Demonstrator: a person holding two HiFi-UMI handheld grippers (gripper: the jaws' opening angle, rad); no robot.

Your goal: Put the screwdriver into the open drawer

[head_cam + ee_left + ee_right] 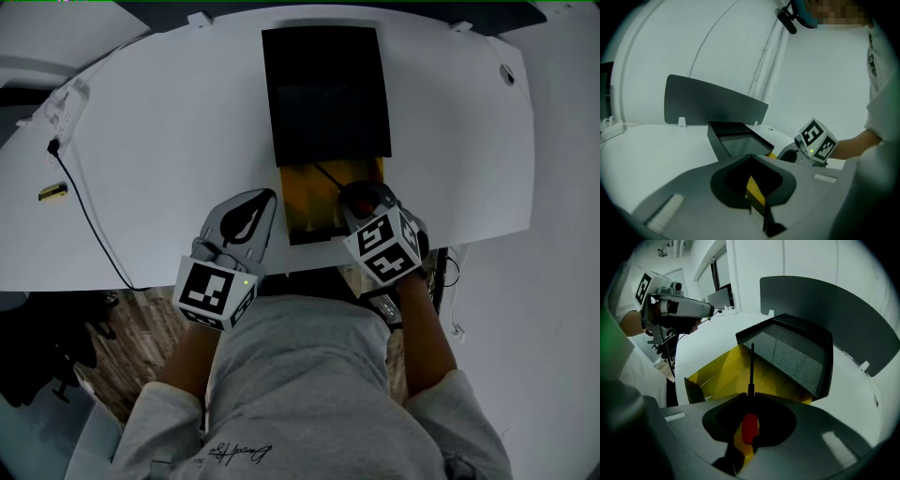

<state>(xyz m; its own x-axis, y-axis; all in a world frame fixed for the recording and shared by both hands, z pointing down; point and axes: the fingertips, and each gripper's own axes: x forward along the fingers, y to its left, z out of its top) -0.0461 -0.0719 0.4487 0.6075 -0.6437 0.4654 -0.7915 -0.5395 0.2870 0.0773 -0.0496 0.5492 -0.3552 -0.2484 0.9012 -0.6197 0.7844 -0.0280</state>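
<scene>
The screwdriver (749, 426) has a red handle and a thin dark shaft (328, 175). My right gripper (363, 200) (746, 436) is shut on the handle and tilts steeply down, so the shaft points into the open yellow drawer (302, 202) (723, 376). That drawer is pulled out of a black box-shaped unit (325, 94) (797, 350) on the white table (159, 159). Just left of the drawer's front corner, my left gripper (251, 214) (757, 197) hovers over the table with its jaws together and nothing between them.
A white power strip (67, 105) lies at the table's left, and its black cable (89, 220) runs toward the near edge. Beside the cable is a small yellow item (52, 192). A dark curved panel (712, 103) stands behind the black unit.
</scene>
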